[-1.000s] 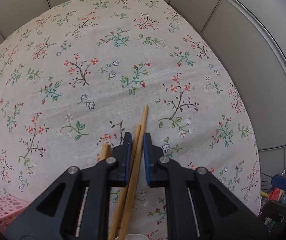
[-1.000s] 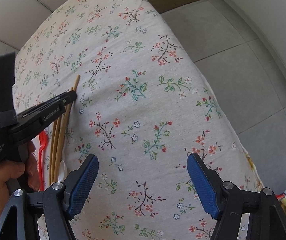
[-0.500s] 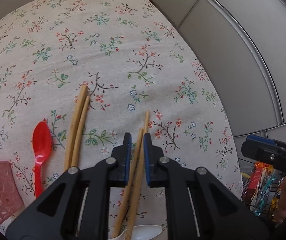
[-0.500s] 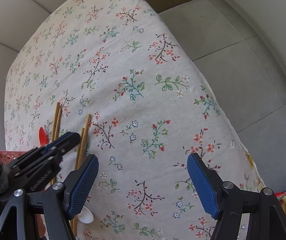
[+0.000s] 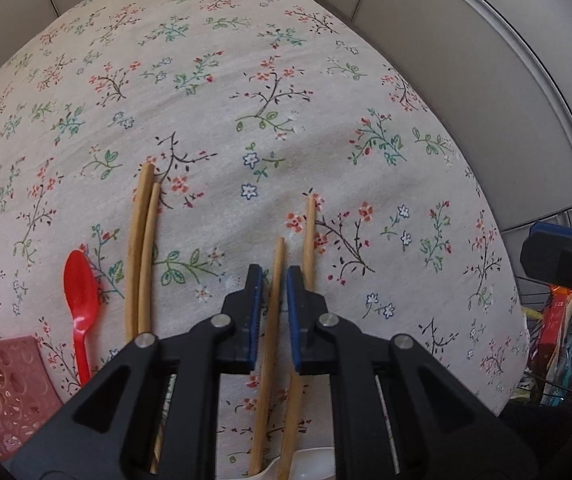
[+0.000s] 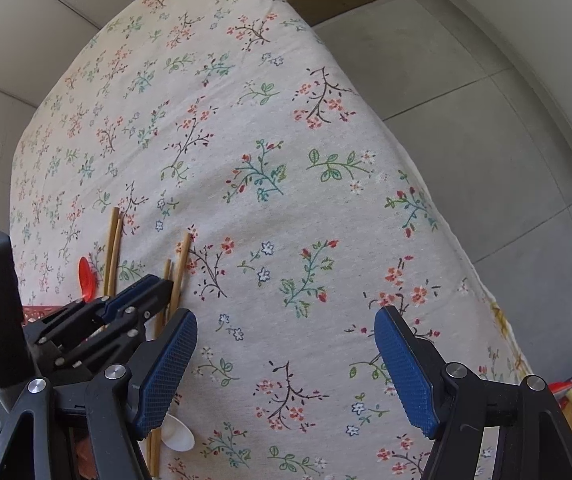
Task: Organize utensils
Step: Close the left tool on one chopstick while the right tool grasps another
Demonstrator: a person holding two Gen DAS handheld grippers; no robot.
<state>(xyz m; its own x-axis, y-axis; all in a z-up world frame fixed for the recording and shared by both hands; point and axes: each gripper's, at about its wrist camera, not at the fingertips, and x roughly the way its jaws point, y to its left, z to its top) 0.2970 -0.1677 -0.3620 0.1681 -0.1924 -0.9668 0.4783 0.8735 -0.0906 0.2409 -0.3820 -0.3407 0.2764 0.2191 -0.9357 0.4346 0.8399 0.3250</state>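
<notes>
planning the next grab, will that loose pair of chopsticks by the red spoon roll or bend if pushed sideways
The loose chopsticks look like thin, rigid wood, so they would probably stay stiff. Being slender and rounded, they may roll or split apart under a sideways push, though the floral tablecloth likely damps that. They seem light, so the red spoon beside them could get nudged.

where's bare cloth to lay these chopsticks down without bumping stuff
Bare floral tablecloth lies right of the left gripper, out to the table's edge, and across the far half. It is crowded to the left: chopstick pair, red spoon, pink basket. A white spoon lies near the front.
</notes>
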